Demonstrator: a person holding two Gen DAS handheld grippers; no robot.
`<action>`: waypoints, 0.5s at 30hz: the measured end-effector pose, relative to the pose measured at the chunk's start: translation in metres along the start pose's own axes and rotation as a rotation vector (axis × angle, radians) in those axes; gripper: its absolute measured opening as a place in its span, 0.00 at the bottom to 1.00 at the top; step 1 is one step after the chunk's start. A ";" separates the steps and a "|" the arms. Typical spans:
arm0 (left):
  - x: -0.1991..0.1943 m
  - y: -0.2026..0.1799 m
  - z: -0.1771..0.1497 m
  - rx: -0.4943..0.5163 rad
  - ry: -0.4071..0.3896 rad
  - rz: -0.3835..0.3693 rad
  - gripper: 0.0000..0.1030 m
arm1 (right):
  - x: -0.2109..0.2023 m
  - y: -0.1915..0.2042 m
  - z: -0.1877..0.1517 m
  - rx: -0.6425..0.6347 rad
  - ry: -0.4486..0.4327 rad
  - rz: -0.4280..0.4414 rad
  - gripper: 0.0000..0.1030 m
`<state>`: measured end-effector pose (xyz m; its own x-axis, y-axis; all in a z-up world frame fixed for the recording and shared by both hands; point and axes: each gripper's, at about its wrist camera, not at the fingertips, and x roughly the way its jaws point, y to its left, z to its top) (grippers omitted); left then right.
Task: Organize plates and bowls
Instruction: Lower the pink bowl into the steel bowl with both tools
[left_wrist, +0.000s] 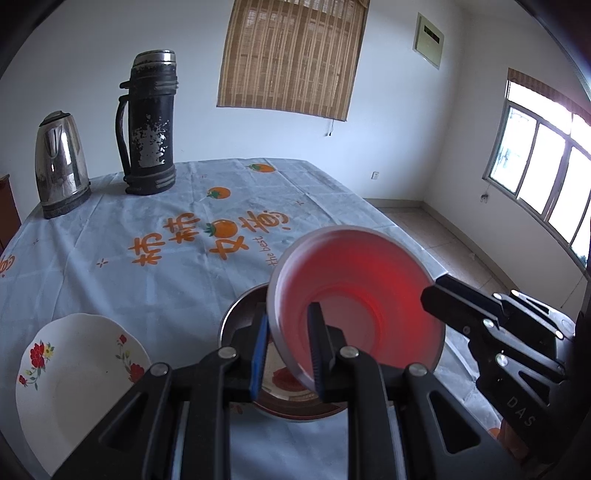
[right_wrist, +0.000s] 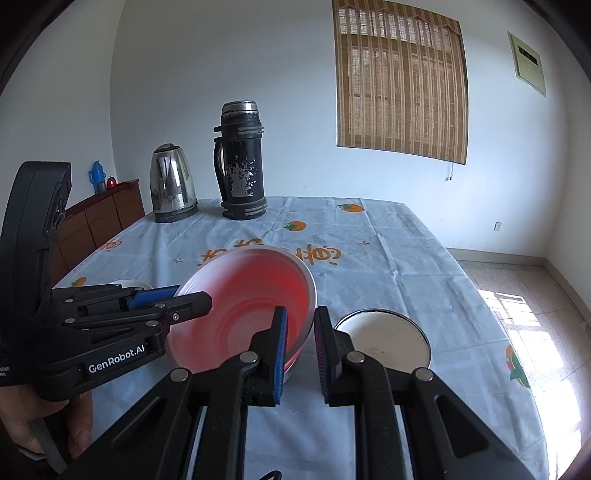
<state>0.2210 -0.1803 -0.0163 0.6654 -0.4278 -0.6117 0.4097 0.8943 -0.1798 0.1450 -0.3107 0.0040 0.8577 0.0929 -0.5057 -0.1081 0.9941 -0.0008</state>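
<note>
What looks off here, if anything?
The black thermos at the table's far end has paint flaked off to bare metal. The red bowl is tilted steeply while clamped by the left gripper. No spills.

The left claw (left_wrist: 290, 350) reaches forward over the near edge of the worktop, its two blue-padded fingers (left_wrist: 259, 354) closed on the rim of the tilted translucent red plastic bowl (left_wrist: 354, 288), one pad outside the wall and one inside. The right claw (right_wrist: 300, 350) comes in from the right edge of the worktop, its fingers a narrow gap apart around the opposite rim; whether the pads touch it cannot be told. A bare hand (right_wrist: 40, 417) grips the left handle from below.
</note>
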 end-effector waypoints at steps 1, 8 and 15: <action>0.001 0.002 0.001 -0.006 0.003 -0.004 0.18 | 0.002 0.000 0.000 0.002 0.008 0.006 0.16; 0.008 0.013 0.000 -0.039 0.027 -0.014 0.18 | 0.015 0.002 0.004 0.007 0.038 0.028 0.16; 0.009 0.019 0.000 -0.054 0.040 0.000 0.18 | 0.025 0.002 0.002 0.011 0.081 0.051 0.16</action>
<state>0.2350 -0.1674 -0.0256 0.6396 -0.4234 -0.6416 0.3748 0.9005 -0.2207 0.1675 -0.3059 -0.0068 0.8075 0.1394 -0.5731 -0.1447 0.9888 0.0365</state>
